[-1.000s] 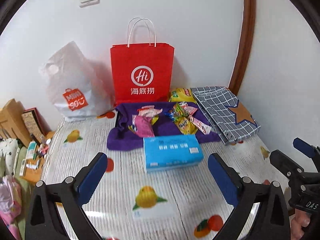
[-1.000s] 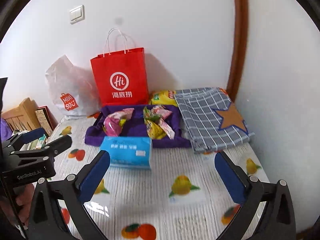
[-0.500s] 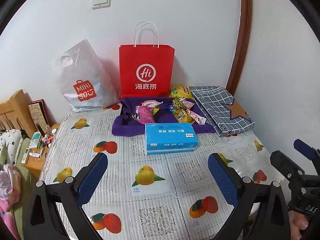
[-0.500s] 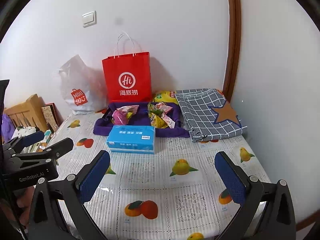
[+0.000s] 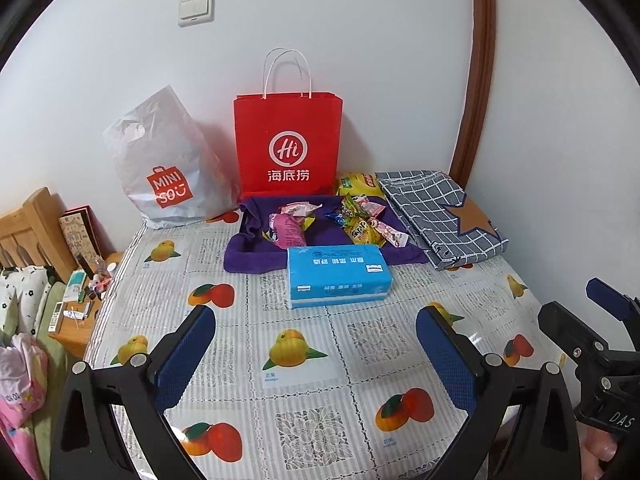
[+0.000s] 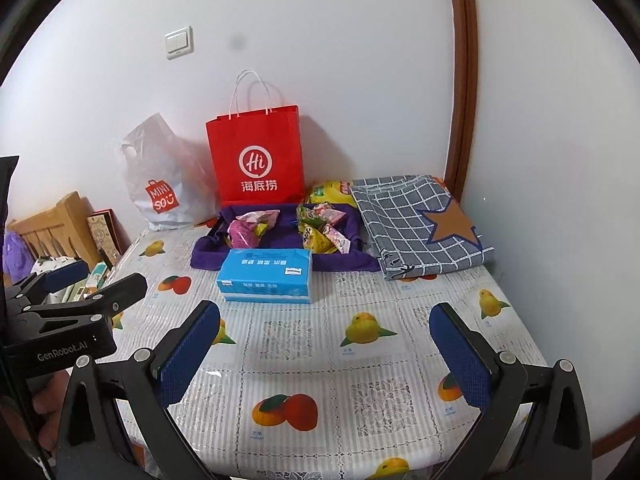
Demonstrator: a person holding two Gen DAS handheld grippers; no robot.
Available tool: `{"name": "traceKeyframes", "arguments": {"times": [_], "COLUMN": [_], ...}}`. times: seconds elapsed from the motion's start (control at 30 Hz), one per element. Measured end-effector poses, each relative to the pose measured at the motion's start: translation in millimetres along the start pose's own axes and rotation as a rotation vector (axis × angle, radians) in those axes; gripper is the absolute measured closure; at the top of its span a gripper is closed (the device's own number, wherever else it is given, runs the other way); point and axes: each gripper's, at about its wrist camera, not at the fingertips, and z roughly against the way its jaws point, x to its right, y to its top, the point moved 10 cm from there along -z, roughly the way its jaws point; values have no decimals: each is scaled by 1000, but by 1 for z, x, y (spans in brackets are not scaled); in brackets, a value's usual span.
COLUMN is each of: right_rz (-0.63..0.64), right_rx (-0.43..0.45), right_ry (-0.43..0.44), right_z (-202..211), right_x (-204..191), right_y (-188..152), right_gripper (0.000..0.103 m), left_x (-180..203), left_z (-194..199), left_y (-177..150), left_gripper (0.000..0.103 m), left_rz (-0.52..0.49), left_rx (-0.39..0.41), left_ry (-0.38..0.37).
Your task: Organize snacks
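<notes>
Hard to tell the step: snacks sit in two little heaps, maybe sorted, maybe waiting. Pink snack packets (image 5: 289, 227) on the left of the purple cloth (image 5: 256, 248), yellow snack packets (image 5: 362, 224) on the right. Blue tissue box (image 5: 338, 276) just in front. Red paper bag (image 5: 288, 144) and white plastic bag (image 5: 168, 168) behind, insides hidden. Left gripper (image 5: 316, 354) and right gripper (image 6: 326, 346) wide open, holding nothing, well back over the table (image 5: 304, 412).

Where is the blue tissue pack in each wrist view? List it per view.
Left wrist: blue rectangular tissue pack centre, just right of the midline, before the purple cloth.
Right wrist: left of centre.
Shared landmark: red paper carrier bag behind it.
</notes>
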Motion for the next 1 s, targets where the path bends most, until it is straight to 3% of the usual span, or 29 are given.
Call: {"name": "traceKeyframes", "arguments": {"times": [1.0], "right_rz": [10], "right_rx": [3], "right_ry": [2], "right_z": [4], "right_x": [-1], "right_y": [-2], "right_gripper": [0], "left_x": [0], "left_z": [3], "left_y": [2], "left_gripper": [2], "left_rz": [-3], "left_rx": [1], "left_ry": [6]}}
